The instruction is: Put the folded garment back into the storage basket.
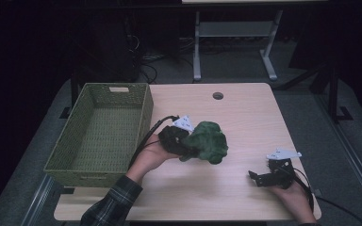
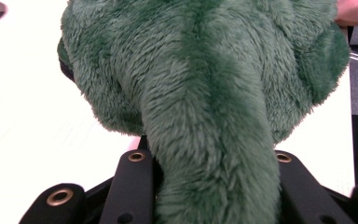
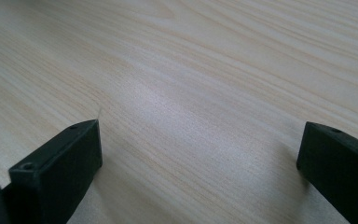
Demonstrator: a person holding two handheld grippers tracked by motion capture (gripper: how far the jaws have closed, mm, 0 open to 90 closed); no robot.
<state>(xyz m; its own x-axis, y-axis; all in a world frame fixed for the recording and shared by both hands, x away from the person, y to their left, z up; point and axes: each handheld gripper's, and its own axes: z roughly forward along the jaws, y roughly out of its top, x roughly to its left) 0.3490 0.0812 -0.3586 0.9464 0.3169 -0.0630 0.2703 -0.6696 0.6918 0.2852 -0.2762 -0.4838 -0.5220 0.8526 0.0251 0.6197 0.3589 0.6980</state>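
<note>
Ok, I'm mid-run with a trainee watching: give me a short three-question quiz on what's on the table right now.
1. True or false: the right gripper is shut on something.
2. What does the left gripper hold? A) green plush toy B) a cup C) a cloth
3. Fill in: the woven basket stands to the ____ of the plush toy in the high view.

Key: 1. False; its jaws stand apart over bare table. 2. A; the jaws clamp the toy's narrow end. 3. left.
</note>
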